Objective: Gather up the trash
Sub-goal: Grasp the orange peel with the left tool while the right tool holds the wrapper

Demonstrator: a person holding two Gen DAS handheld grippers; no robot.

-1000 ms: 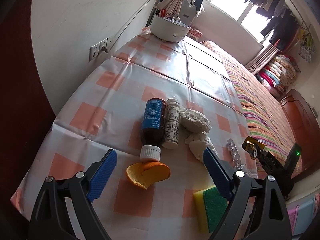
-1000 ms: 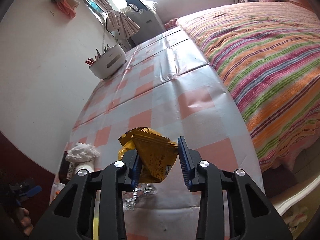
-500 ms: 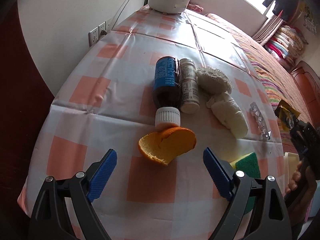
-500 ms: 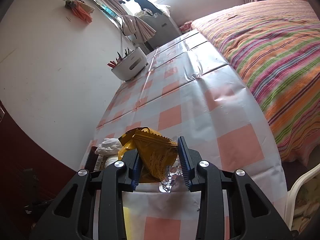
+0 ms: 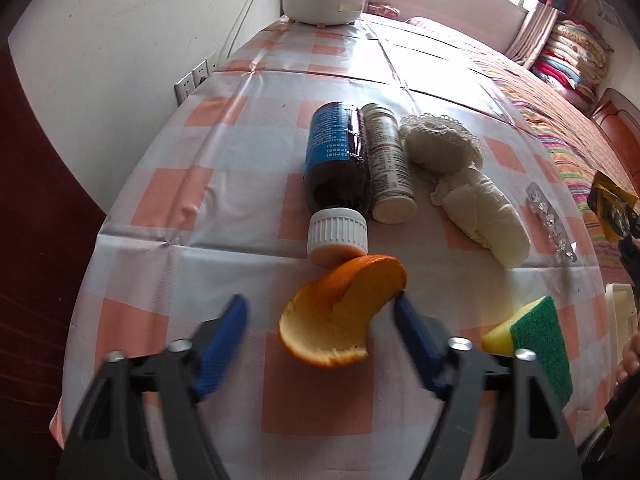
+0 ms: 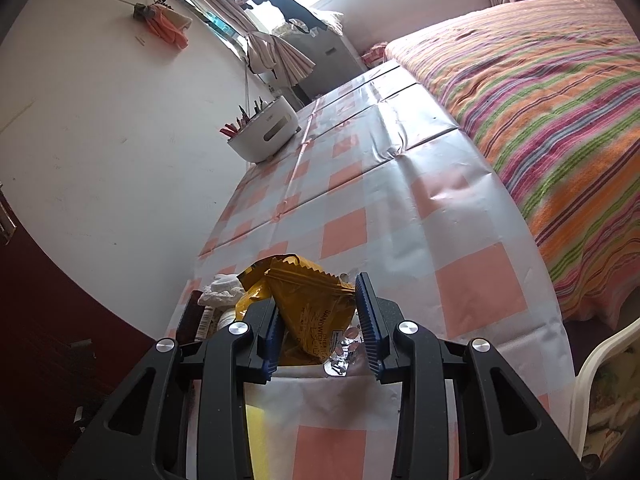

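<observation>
Trash lay clustered at the near end of the worktop (image 5: 248, 196), which wore an orange-and-white checked cloth and stood beside a bed (image 6: 552, 92) with a striped cover. A white tub (image 5: 324, 4) holding sticks sat at the far end by the wall. Nearer, a dark bottle (image 5: 338, 160) with a blue label and white cap lay on its side, touching a slimmer white bottle (image 5: 388, 168). Just to their right lay a lace-edged cloth (image 5: 438, 146) and a wad of tissue (image 5: 484, 218), then a blister strip (image 5: 550, 222) near the edge. A yellow-and-green sponge (image 5: 532, 340) sat at the near right.

An orange peel (image 5: 344, 312) lay curled just below the bottle cap. The left gripper (image 5: 320, 320) pointed down at it; its jaws had just been closing and stood roughly half open astride the peel, the right pad touching the peel's edge, the left pad apart from it.

The right gripper (image 6: 318, 320) was clamped on a crumpled yellow wrapper (image 6: 308, 304), held above the worktop's near corner, over the strip.
</observation>
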